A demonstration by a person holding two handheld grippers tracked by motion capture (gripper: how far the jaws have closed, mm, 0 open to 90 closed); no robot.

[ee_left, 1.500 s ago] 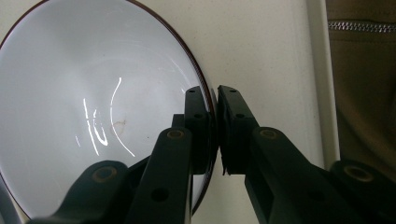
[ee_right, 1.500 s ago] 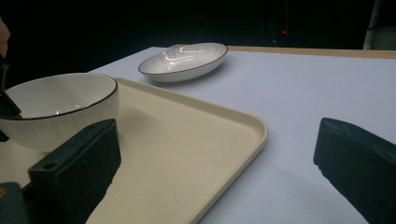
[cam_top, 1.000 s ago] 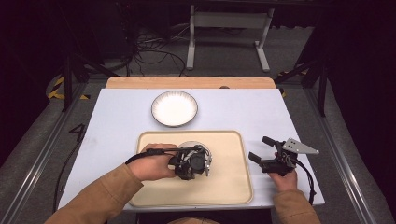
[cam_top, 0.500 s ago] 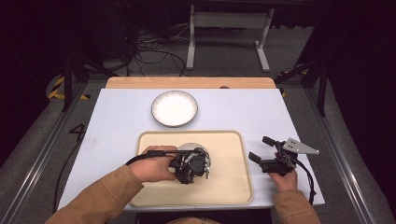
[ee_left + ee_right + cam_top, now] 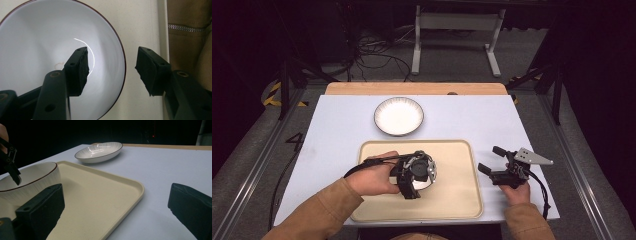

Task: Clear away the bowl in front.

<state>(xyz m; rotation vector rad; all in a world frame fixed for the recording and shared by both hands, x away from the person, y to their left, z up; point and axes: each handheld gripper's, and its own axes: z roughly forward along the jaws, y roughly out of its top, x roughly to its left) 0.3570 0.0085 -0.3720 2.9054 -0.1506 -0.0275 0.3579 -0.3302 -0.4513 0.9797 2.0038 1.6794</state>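
A white bowl [image 5: 37, 45] with a dark rim sits on the cream tray [image 5: 457, 190]; the right gripper view shows the same bowl [image 5: 32, 185] at the left. My left gripper [image 5: 417, 172] hangs over the bowl, pointing down, open. One jaw is inside the bowl and the other outside, so they straddle its rim without closing on it. In the left gripper view this gripper [image 5: 112, 67] has the rim running between its pads. My right gripper [image 5: 492, 160] rests on the table right of the tray, open and holding nothing; its own view shows the gripper [image 5: 115, 212] aimed across the tray's corner.
A white ribbed plate [image 5: 399, 115] lies on the pale blue table [image 5: 337, 130] behind the tray. The plate [image 5: 100, 151] is also far off in the right gripper view. A wooden strip [image 5: 412, 88] edges the table's far side. Cables lie on the floor beyond.
My left gripper has shifted slightly toward me over the bowl. The right gripper has stayed put.
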